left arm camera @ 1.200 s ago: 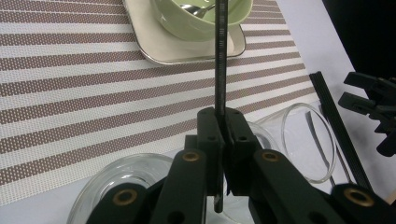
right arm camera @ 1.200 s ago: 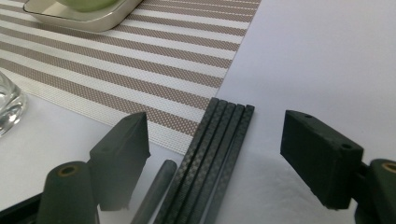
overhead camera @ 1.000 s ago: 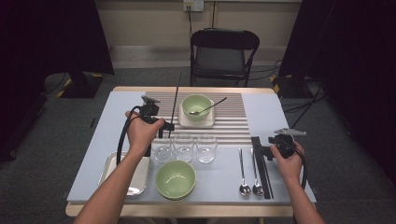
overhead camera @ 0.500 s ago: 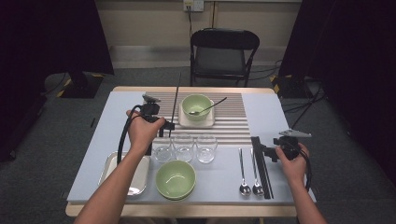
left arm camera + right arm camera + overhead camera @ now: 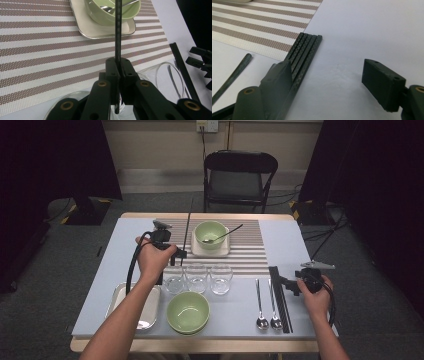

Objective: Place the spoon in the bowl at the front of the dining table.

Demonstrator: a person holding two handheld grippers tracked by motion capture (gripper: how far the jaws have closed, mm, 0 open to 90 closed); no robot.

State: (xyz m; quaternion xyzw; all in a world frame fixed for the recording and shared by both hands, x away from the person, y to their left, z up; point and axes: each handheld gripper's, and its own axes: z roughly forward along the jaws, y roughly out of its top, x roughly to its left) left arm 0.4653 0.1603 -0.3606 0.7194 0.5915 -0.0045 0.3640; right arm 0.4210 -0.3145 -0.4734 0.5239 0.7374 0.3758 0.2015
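My left gripper (image 5: 176, 256) (image 5: 119, 72) is shut on a long black chopstick (image 5: 188, 222) (image 5: 118, 30). The stick stands up from the jaws and leans toward the far side, over the striped placemat (image 5: 250, 255) (image 5: 45, 50). My right gripper (image 5: 288, 284) (image 5: 329, 80) is open and low over the table at the right. Its left jaw rests against a row of black chopsticks (image 5: 280, 297) (image 5: 305, 47), and nothing lies between its pads. That gripper (image 5: 201, 61) and the chopstick row (image 5: 182, 72) also appear in the left gripper view.
A green bowl (image 5: 210, 231) (image 5: 110, 15) holding a spoon sits on a small square plate (image 5: 197, 251). Three glasses (image 5: 197, 277) stand in a row, with a second green bowl (image 5: 188, 312) in front. A metal tray (image 5: 150, 307) lies at the left, and two spoons (image 5: 267, 305) beside the chopsticks.
My right hand has shifted slightly to the right and toward the near edge. The left hand and its chopstick have stayed where they were.
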